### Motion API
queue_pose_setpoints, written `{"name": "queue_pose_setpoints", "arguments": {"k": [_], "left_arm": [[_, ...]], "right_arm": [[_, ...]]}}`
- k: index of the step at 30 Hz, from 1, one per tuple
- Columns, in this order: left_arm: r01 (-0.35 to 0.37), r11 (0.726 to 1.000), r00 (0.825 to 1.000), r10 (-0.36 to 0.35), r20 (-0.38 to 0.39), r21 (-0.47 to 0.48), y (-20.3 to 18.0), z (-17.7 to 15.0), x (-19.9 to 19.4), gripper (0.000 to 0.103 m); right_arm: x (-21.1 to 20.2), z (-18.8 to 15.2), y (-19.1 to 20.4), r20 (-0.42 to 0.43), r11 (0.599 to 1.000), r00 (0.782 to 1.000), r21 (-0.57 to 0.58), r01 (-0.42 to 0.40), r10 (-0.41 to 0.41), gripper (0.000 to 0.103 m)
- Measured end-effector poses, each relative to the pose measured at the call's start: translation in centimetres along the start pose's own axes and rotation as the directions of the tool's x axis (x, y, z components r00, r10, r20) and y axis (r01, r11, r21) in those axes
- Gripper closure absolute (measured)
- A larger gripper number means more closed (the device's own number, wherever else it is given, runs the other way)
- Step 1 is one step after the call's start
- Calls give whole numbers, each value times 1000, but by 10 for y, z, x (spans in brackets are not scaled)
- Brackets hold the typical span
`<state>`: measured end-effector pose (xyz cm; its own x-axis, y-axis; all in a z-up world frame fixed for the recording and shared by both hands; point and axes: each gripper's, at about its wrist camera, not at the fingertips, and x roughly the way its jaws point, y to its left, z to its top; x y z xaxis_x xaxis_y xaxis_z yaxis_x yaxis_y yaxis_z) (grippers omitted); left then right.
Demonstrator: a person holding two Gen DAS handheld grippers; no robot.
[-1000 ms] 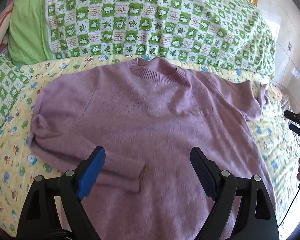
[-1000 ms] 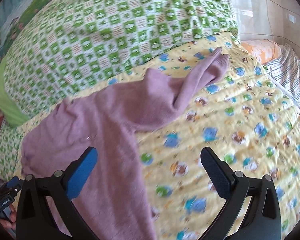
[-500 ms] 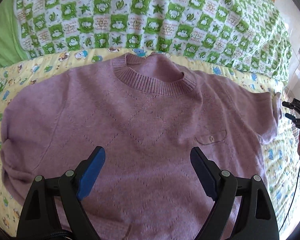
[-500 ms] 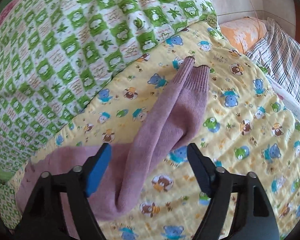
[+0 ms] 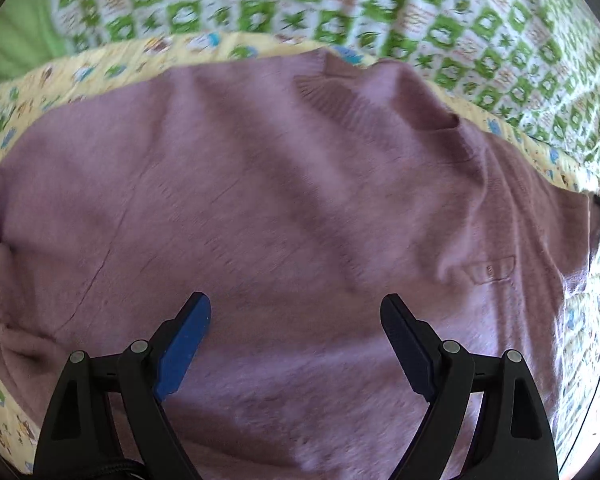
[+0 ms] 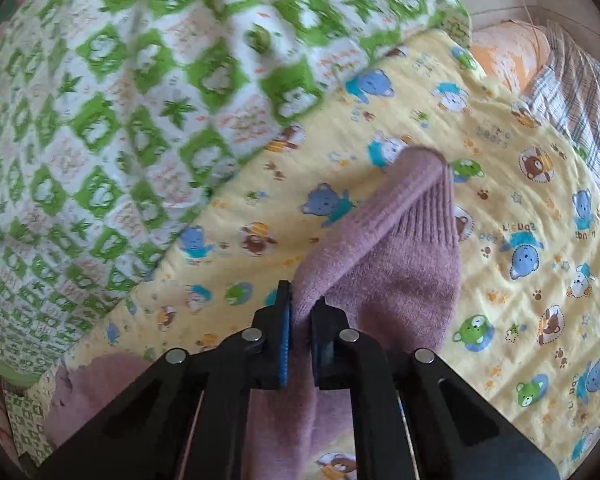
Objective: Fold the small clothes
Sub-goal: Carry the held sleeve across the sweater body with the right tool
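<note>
Right gripper [image 6: 300,312]: jaws closing, now pinched on a raised fold of the sweater's sleeve [image 6: 384,280], just behind the ribbed cuff [image 6: 428,204]. A second ago they were spread wide above the yellow bear-print quilt [image 6: 520,300] with the sleeve well ahead and nothing held; the sleeve was then approached and bracketed. Cuff lies ahead of the jaws on the quilt, fabric bunched at the pinch.

Left gripper [image 5: 296,320]: jaws spread wide, nothing between them, hovering low over the chest of the purple sweater [image 5: 284,200]. It has been brought closer; earlier the whole garment was in its view. Sweater lies flat, front up, collar [image 5: 364,96] toward the green checked blanket [image 5: 420,20], small pocket [image 5: 490,270] to the right.

Judged: sleeve grasp just secured, so the sleeve fold inward over the body can start. Body not yet folded.
</note>
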<state>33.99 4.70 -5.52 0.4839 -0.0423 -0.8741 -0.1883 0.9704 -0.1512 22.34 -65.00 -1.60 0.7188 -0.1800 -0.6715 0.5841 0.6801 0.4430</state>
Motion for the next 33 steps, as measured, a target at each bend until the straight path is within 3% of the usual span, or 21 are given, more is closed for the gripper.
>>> {"name": "queue_pose_setpoints", "arguments": {"k": [3, 6, 9, 11, 15, 19, 21, 24, 25, 28, 30, 33], "left_arm": [[2, 1000, 1000, -2, 2, -17, 16, -10, -8, 16], [1, 1000, 1000, -2, -12, -26, 33, -21, -15, 16], [-15, 999, 998, 13, -57, -29, 47, -33, -20, 16], [-18, 999, 998, 15, -61, -46, 58, -42, -26, 16], [22, 996, 999, -26, -47, -87, 79, -57, -45, 16], [72, 990, 996, -77, -40, -119, 87, -54, -60, 15], [106, 985, 992, -114, -51, -135, 87, -48, -61, 15], [172, 969, 979, -188, -77, -178, 78, -34, -50, 15], [187, 964, 975, -207, -87, -190, 75, -31, -47, 15], [226, 955, 957, -254, -137, -191, 53, -17, -27, 15], [195, 970, 954, -222, -204, -143, 31, -10, -6, 15], [169, 980, 954, -189, -232, -107, 7, -7, 15, 19]], "right_arm": [[-31, -14, 43, 34, 990, 993, -80, -114, 117, 95], [-63, -41, 110, 14, 945, 962, -195, -264, 272, 95], [-87, -87, 186, -72, 859, 911, -311, -407, 405, 95], [-92, -128, 235, -171, 791, 865, -353, -500, 471, 95], [-83, -221, 319, -362, 669, 802, -444, -596, 474, 95], [-52, -297, 361, -503, 615, 781, -497, -612, 371, 91], [-38, -321, 365, -575, 610, 754, -484, -627, 318, 91], [-26, -337, 348, -650, 638, 705, -421, -645, 284, 89], [-27, -337, 341, -653, 649, 703, -409, -642, 283, 84], [-35, -332, 315, -640, 679, 704, -371, -633, 307, 70], [-41, -324, 296, -605, 705, 729, -362, -609, 320, 69], [-51, -307, 269, -546, 757, 770, -334, -561, 330, 69]]}}
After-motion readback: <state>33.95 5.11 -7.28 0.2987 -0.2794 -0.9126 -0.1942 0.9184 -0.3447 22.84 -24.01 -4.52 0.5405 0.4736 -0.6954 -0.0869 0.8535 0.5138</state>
